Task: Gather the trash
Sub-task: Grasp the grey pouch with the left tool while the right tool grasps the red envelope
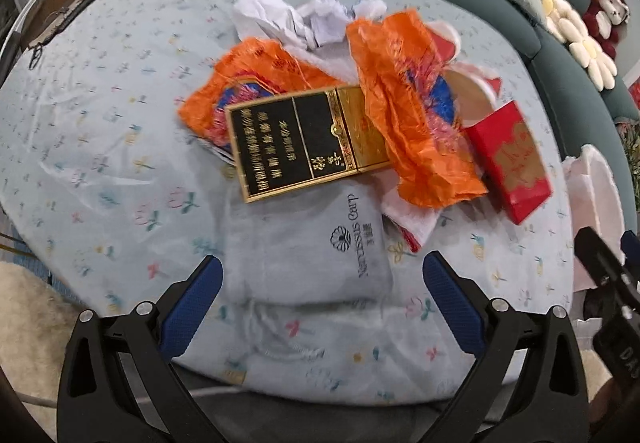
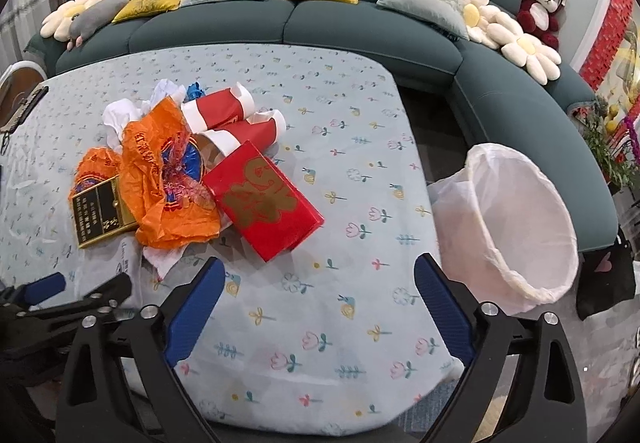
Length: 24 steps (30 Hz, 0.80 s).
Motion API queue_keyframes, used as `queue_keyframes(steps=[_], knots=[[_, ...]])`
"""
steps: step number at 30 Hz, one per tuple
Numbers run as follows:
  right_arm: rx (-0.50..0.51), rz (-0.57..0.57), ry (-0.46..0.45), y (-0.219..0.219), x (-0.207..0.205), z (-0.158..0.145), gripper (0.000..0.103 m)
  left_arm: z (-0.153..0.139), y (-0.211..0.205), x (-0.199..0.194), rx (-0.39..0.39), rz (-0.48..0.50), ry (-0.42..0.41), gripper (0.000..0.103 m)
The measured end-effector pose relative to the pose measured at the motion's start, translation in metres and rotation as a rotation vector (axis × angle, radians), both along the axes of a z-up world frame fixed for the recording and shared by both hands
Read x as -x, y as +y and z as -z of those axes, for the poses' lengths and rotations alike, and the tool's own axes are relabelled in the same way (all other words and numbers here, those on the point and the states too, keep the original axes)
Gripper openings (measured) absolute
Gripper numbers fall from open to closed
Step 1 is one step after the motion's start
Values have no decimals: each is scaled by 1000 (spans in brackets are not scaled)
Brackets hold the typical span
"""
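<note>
A trash pile lies on the table with the flowered cloth (image 1: 100,147) (image 2: 340,115). It holds orange wrappers (image 1: 408,115) (image 2: 168,187), a black and gold box (image 1: 288,139) (image 2: 98,213), a red box (image 1: 512,159) (image 2: 266,203), red and white paper cups (image 2: 236,123), crumpled white paper (image 1: 296,19) and a pale blue pouch (image 1: 316,243). My left gripper (image 1: 322,283) is open, its jaws either side of the pouch's near end. My right gripper (image 2: 318,295) is open and empty above bare cloth, near the red box. A white-lined bin (image 2: 516,219) (image 1: 596,183) stands right of the table.
A curved dark green sofa (image 2: 360,27) with yellow and grey cushions, flower pillows and a red plush bear (image 2: 540,7) wraps behind the table. A chair (image 1: 48,11) stands at the far left. Plants (image 2: 616,147) stand at the far right.
</note>
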State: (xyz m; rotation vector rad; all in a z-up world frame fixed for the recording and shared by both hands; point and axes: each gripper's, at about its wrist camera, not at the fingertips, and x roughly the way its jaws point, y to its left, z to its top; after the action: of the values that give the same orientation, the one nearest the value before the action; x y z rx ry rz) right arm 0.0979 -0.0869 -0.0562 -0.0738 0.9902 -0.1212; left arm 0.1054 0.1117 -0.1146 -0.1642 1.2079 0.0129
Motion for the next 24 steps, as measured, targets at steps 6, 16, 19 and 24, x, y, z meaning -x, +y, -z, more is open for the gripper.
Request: queue_keyframes(steps=[6,16,19,24], knots=[[-44,-15,32,-3,-30,16,77,9,0,-4,1,-4,25,48],[-77,-130,66,1,-79,39,68,-3,9,1,66,38,36,6],[-111,-164,94,0,-85,47,64,-6,8,-1,74,42,39,6],[-171,-201,161,5,-75,59,16,-11,4,5,70,49,46,6]])
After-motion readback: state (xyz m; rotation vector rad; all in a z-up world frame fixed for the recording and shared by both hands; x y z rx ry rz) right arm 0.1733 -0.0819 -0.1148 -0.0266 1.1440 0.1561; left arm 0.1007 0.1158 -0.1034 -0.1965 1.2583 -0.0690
